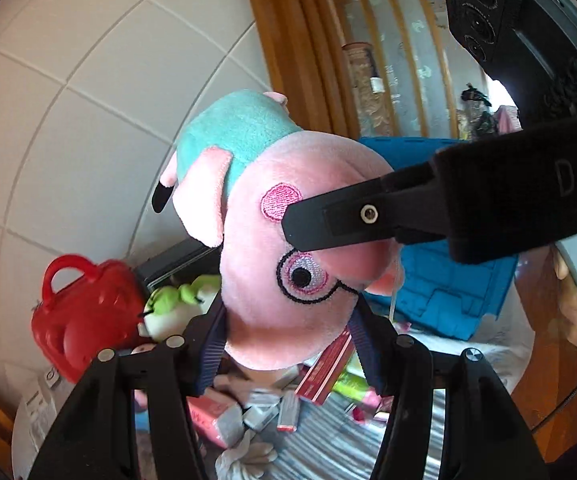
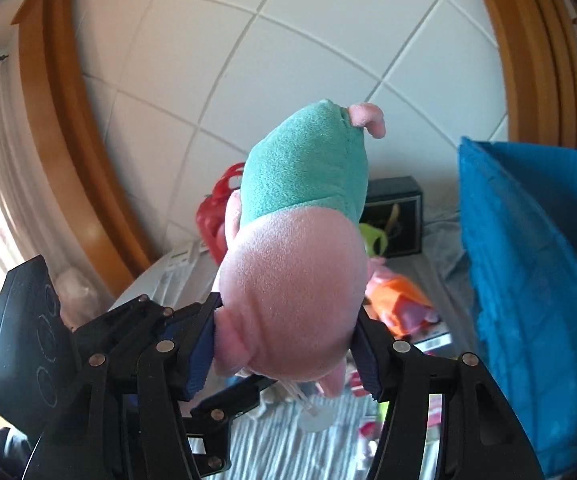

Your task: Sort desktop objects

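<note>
A pink pig plush toy (image 1: 288, 240) with a teal body is held up in the air, head toward the cameras. My left gripper (image 1: 288, 344) is shut on its head, pads pressing both sides. My right gripper (image 2: 284, 344) is shut on the same pig plush toy (image 2: 292, 288) from the other side; one of its fingers (image 1: 348, 216) crosses the pig's face in the left wrist view. The left gripper's fingers (image 2: 160, 344) show at the lower left of the right wrist view.
A blue fabric bin (image 2: 528, 280) stands to the right, also in the left wrist view (image 1: 440, 280). A red toy case (image 1: 84, 312), a green plush (image 1: 172, 304), a black box (image 2: 396, 216), packets and small toys (image 1: 248, 408) lie on the striped cloth below. White tiled wall behind.
</note>
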Available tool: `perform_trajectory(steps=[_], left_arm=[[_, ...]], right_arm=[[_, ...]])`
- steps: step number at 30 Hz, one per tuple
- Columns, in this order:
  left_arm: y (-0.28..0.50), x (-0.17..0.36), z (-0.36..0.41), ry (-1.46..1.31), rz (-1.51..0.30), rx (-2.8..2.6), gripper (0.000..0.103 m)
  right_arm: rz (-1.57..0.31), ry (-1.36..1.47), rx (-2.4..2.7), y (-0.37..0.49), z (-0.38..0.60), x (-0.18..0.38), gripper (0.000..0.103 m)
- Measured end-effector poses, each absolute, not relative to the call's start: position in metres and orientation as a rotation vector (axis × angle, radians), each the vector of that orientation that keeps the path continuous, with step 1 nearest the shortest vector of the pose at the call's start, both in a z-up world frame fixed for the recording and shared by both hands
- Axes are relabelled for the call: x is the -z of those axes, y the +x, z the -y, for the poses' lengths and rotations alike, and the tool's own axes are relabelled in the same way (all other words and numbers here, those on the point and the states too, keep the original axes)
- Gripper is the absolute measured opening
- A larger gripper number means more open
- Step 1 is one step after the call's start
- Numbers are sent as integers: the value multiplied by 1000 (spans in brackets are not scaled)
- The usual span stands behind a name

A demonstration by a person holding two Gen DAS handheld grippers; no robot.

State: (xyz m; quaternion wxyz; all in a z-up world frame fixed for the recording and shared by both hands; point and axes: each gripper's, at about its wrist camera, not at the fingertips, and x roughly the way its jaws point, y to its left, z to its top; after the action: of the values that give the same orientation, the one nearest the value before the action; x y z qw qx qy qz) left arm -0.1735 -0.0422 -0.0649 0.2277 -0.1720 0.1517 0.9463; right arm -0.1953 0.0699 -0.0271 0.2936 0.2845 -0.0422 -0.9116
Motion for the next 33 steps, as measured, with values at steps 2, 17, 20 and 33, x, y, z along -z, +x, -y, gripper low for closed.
perform_trajectory(steps=[2, 17, 20, 33], left_arm=[[-175, 52, 20, -432, -437, -2558, 56], [-239, -9, -189, -317, -457, -2353, 66], [-250, -17, -231, -306, -519, -2405, 78], [-262, -11, -229, -397, -412, -2717, 94]], right_arm=[[126, 719, 2505, -187, -94, 13, 59], [307, 566, 2821, -218, -296, -55, 61], [353, 550, 2898, -247, -332, -58, 69], [413, 508, 3027, -264, -390, -41, 102]])
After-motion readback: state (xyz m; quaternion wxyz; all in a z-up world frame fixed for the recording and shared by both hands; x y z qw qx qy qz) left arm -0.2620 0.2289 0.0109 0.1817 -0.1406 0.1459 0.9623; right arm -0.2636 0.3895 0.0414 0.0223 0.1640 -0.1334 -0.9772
